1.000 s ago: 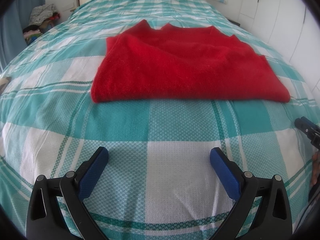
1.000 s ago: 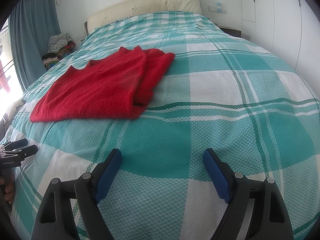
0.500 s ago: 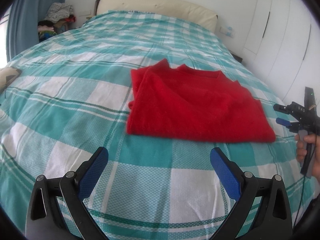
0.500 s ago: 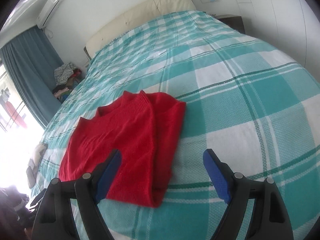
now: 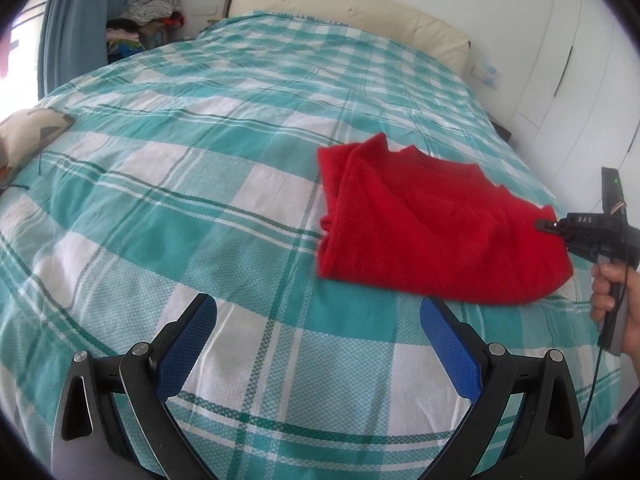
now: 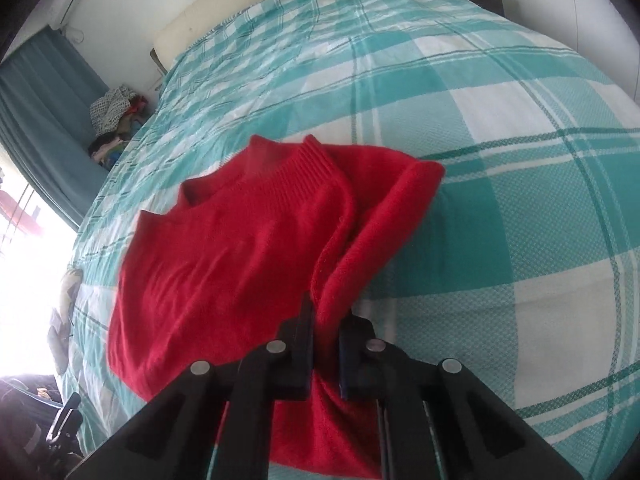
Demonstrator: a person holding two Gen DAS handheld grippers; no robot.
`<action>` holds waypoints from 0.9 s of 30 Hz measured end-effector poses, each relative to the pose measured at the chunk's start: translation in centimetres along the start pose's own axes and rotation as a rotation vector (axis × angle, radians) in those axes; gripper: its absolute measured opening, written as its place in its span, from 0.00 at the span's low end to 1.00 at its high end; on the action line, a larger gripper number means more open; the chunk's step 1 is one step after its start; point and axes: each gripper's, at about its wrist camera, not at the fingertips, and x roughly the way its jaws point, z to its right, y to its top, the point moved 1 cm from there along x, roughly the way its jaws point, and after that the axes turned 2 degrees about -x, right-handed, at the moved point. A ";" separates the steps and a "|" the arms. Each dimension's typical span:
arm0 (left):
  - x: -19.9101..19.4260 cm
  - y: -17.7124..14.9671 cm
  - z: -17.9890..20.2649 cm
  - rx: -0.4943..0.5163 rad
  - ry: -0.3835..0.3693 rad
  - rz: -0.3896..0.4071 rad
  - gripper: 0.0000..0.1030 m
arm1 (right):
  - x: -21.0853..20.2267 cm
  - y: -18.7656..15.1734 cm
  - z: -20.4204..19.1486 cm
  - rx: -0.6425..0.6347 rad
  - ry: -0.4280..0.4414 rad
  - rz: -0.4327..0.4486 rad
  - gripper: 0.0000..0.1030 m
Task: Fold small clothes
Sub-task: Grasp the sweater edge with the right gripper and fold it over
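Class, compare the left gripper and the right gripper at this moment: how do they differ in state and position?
The left gripper is open and holds nothing; the right gripper is shut on the red sweater. The left hovers over bare checked bedspread, apart from the sweater; the right pinches its edge. Both have black frames.

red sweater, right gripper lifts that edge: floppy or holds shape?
Probably floppy: the sweater already bunches where the right gripper pinches it. Stacked layers may slide apart. Fuzzy knit likely grips the bedspread, so it should drag.

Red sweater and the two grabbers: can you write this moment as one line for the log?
right gripper: shut on red sweater edge | left gripper: open, above bed cover | sweater: folded, on bed
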 end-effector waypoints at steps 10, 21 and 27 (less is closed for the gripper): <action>0.2 1.7 -5.8 -0.119 0.151 0.030 0.99 | 6.6 1.2 -18.5 -0.215 0.080 -0.076 0.09; 0.5 2.0 -6.6 -0.141 0.142 0.008 0.99 | 12.8 -3.0 -25.2 -0.363 0.065 -0.130 0.16; 0.3 2.1 -7.7 -0.202 0.121 0.003 0.99 | 9.8 -3.0 -25.9 -0.400 0.316 -0.209 0.61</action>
